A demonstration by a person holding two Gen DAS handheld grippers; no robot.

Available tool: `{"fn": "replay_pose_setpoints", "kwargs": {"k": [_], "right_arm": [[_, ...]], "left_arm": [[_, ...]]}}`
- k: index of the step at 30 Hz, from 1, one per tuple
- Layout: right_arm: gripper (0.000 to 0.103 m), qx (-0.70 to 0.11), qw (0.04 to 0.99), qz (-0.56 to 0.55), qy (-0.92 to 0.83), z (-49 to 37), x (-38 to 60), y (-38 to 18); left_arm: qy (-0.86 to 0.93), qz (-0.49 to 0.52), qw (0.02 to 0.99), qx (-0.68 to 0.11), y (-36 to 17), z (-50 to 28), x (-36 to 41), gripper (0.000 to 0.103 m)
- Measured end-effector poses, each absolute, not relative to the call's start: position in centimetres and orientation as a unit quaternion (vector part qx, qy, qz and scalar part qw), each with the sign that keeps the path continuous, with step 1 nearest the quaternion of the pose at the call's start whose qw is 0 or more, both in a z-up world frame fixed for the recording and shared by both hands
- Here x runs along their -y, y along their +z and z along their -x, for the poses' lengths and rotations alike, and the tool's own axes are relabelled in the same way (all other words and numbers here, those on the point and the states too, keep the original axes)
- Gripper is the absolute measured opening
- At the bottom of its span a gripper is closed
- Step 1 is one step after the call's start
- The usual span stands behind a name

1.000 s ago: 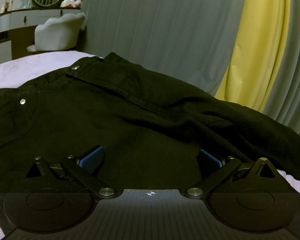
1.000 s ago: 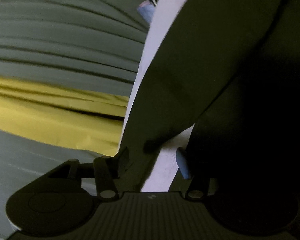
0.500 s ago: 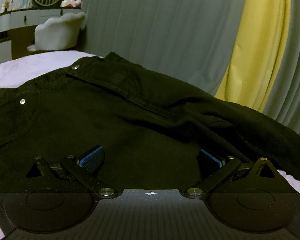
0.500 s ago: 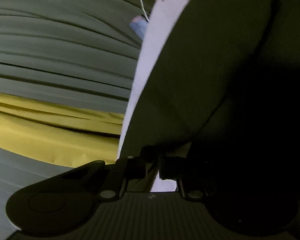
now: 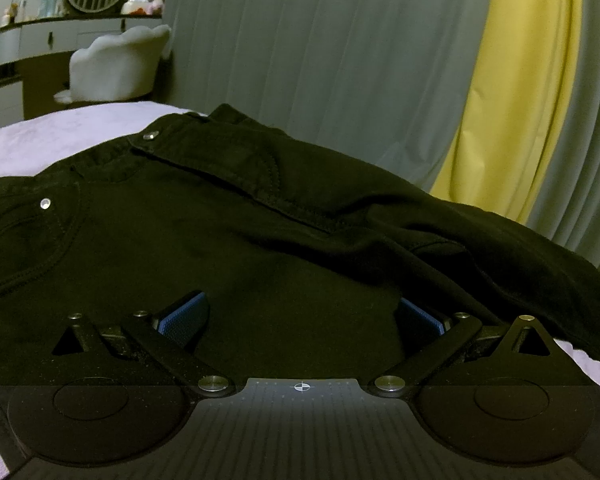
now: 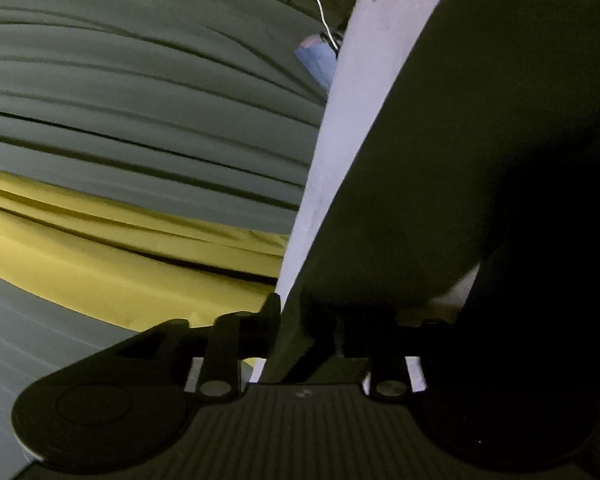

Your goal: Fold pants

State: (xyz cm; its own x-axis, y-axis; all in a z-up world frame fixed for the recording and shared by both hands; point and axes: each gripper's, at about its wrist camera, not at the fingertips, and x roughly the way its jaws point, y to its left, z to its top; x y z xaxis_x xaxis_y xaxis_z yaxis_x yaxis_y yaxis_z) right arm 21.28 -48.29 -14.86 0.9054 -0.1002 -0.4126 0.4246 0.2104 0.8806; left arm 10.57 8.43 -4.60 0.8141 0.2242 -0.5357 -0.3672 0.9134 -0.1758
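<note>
A: What are the pants (image 5: 228, 216) made of?

B: Black denim, thick and matte, with raised stitched seams and round metal rivets. They lie spread over a bed (image 5: 60, 136) under a soft lilac cover; the waistband faces the far end and one leg is bunched in a rumpled ridge to the right.

A: And the left claw (image 5: 302, 316)?

B: Its jaws stand wide apart, the blue ribbed pads (image 5: 182, 318) showing on each side. It sits low over the flat dark cloth, which fills the gap between the fingers, but the pads do not press on it.

A: The right claw (image 6: 332, 320)?

B: Its jaws are opening. A fold of the pant leg (image 6: 440, 160) runs straight between the dark fingers; it is too dim there to say whether the pads touch the cloth. The leg stretches away from the claw over the lilac cover (image 6: 364, 92), near the bed's edge.

A: Behind?

B: Pleated grey curtains (image 5: 320, 52) with a smooth yellow panel (image 5: 520, 88).
</note>
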Motion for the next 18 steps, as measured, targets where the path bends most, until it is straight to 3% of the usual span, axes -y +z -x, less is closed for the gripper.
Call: {"fn": "replay_pose_setpoints", "kwargs": {"k": [4, 6, 7, 10, 18], "right_arm": [[0.028, -0.138, 0.753, -0.616, -0.185, -22.0, 48.2, -15.1], [0.009, -0.153, 0.742, -0.622, -0.2, -22.2, 48.3, -15.3], [0.007, -0.163, 0.741, -0.619, -0.203, -22.2, 48.3, -15.2], [0.004, -0.189, 0.78, -0.561, -0.202, -21.9, 47.7, -12.5], [0.003, -0.12, 0.843, -0.523, -0.041, -13.4, 45.0, -4.4]], "left_arm": [[0.156, 0.137, 0.943, -0.261, -4.6, -10.6, -8.4, 0.103], [0.156, 0.138, 0.943, -0.26, -4.6, -10.6, -8.5, 0.103], [0.155, 0.139, 0.943, -0.259, -4.6, -10.6, -8.5, 0.103], [0.147, 0.154, 0.944, -0.252, -4.6, -10.2, -8.9, 0.103], [0.085, 0.305, 0.925, -0.211, -1.8, -7.5, -12.9, 0.103]]}}
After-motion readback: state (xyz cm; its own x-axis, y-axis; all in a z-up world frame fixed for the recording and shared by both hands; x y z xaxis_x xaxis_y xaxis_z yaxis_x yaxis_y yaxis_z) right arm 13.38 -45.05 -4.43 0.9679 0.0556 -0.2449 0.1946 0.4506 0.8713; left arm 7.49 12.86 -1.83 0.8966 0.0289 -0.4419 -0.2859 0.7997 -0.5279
